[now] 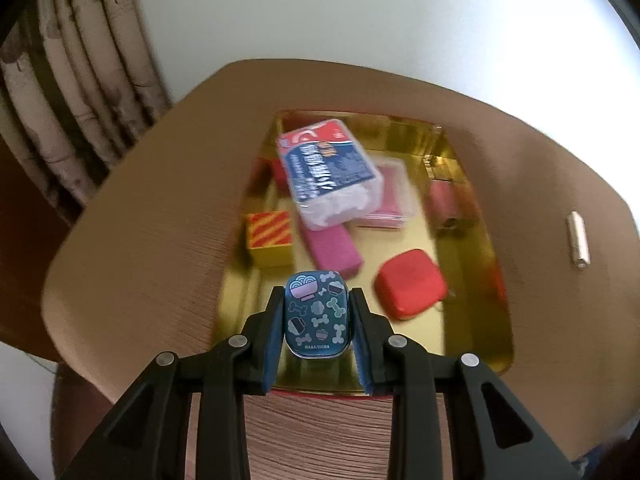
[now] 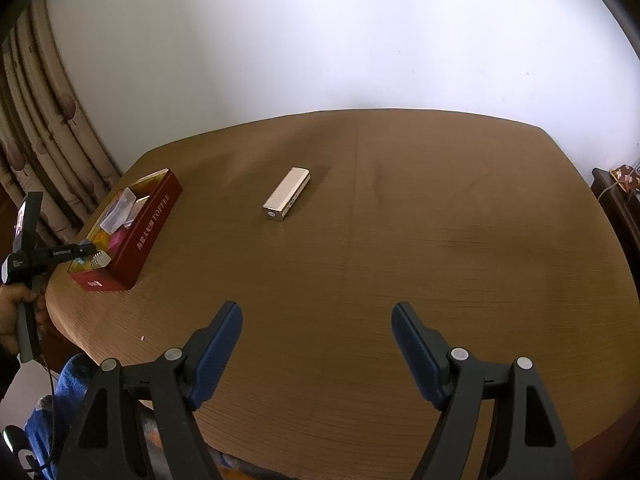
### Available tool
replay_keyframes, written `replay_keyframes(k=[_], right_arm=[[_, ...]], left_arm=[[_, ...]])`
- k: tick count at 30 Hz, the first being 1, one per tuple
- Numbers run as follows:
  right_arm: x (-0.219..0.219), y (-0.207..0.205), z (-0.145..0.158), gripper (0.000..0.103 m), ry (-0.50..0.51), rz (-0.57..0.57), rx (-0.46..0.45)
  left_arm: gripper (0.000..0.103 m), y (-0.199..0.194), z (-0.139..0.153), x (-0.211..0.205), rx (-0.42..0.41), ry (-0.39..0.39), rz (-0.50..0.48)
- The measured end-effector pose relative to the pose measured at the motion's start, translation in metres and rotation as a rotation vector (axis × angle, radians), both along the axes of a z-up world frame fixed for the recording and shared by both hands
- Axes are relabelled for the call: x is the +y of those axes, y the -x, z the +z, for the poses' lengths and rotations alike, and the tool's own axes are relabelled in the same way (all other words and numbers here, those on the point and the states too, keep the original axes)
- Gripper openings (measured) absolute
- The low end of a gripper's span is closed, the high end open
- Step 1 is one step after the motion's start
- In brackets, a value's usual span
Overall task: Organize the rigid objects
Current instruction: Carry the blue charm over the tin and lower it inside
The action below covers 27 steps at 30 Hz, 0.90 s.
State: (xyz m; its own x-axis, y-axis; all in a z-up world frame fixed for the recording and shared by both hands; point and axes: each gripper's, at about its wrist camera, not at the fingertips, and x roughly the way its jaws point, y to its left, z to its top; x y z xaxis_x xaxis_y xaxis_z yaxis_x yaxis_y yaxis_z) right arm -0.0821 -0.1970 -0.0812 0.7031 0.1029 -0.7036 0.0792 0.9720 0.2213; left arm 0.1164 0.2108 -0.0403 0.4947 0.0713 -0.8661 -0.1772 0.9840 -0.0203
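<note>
While I am looking down my left gripper (image 1: pixel 316 320), its pads are pinching a small blue tin (image 1: pixel 316 314) printed with bones and bowls, hanging over the near end of the gold-lined toffee tin (image 1: pixel 472 344). Inside are lying a red square case (image 1: pixel 410 283), a pink block (image 1: pixel 332 250), a striped yellow box (image 1: pixel 269 242) and a clear packet (image 1: pixel 330 172) leaning on a pink case.

Through my right wrist camera, my right gripper (image 2: pixel 316 316) is hovering spread wide and holding nothing above the brown table (image 2: pixel 440 220). A silver lighter (image 2: pixel 287 193) is lying on the table, well apart from the toffee tin (image 2: pixel 136 236) at the left edge.
</note>
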Motion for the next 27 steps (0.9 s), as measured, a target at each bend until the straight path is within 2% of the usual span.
replay_keyframes(k=[6,8,15,18,27], right_arm=[[0.001,-0.001,0.0,0.079,0.0,0.005,0.001],[0.002,0.0,-0.001,0.079,0.001,0.004,0.003],[0.0,-0.001,0.0,0.079,0.0,0.003,0.004],[0.002,-0.003,0.0,0.079,0.001,0.009,0.005],[-0.001,-0.002,-0.002,0.079,-0.002,0.005,0.005]], left_arm=[[0.028,-0.002,-0.012,0.009,0.057,-0.051,0.032],[0.028,-0.002,-0.012,0.009,0.042,-0.073,0.04],[0.027,0.006,0.0,0.022,-0.015,-0.058,0.122],[0.027,0.003,-0.009,0.018,0.022,-0.052,0.108],[0.027,0.0,-0.021,0.016,0.041,-0.044,0.121]])
